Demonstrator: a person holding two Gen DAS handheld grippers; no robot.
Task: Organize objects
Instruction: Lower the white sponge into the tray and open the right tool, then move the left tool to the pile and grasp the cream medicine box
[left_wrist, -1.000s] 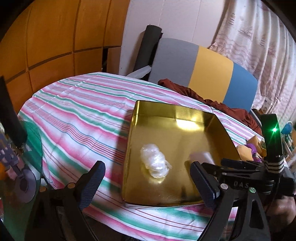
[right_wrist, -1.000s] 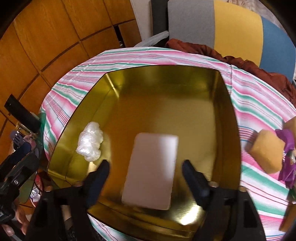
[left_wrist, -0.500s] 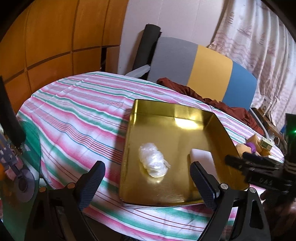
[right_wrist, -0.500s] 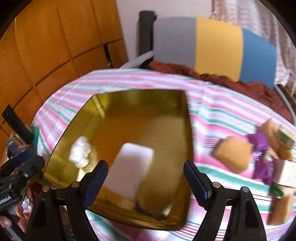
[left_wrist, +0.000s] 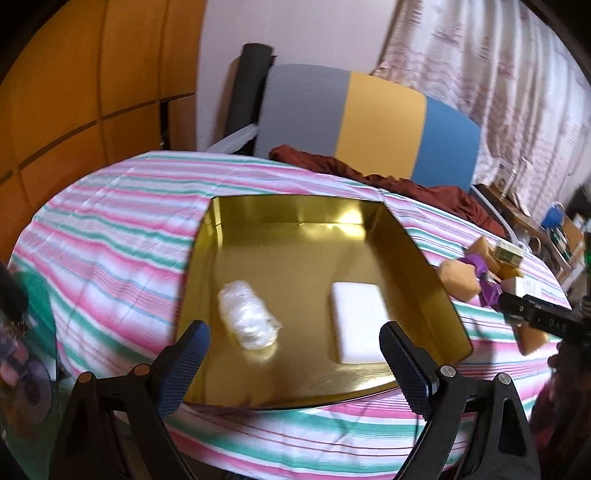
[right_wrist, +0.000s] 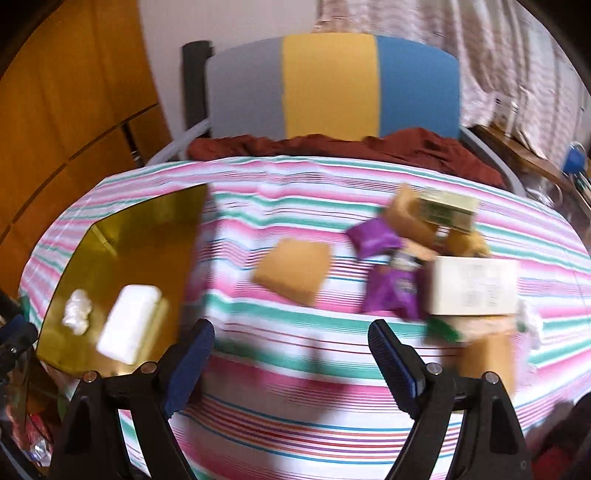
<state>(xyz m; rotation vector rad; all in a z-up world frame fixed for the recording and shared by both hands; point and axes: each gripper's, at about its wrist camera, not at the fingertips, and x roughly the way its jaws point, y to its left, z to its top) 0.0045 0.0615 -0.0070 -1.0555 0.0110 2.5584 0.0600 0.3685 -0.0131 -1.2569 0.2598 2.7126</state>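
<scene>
1. Worktop under a pink, green and white striped cloth (right_wrist: 295, 369); a chair with a grey, yellow and blue back (right_wrist: 332, 85) stands behind it.
2. My left gripper (left_wrist: 293, 360) hangs over the near edge of the gold tray (left_wrist: 295, 218), fingers (left_wrist: 188, 350) spread wide, nothing between them.
3. My right gripper (right_wrist: 291, 356) is just as wide and empty, over bare cloth between tray and clutter.
4. In the tray: a white block (left_wrist: 358, 317) and a clear plastic wad (left_wrist: 249, 314), apart. I read the tray as the collecting spot.
5. Outward right: a tan sponge (right_wrist: 293, 271) alone, nearest my right fingers. Beyond it is a heap of purple packets (right_wrist: 388, 288), a white box (right_wrist: 472, 286) and a green carton (right_wrist: 447, 210), touching or overlapping.
6. Judgement: the sponge is the easiest next pick, being clear of neighbours.
</scene>
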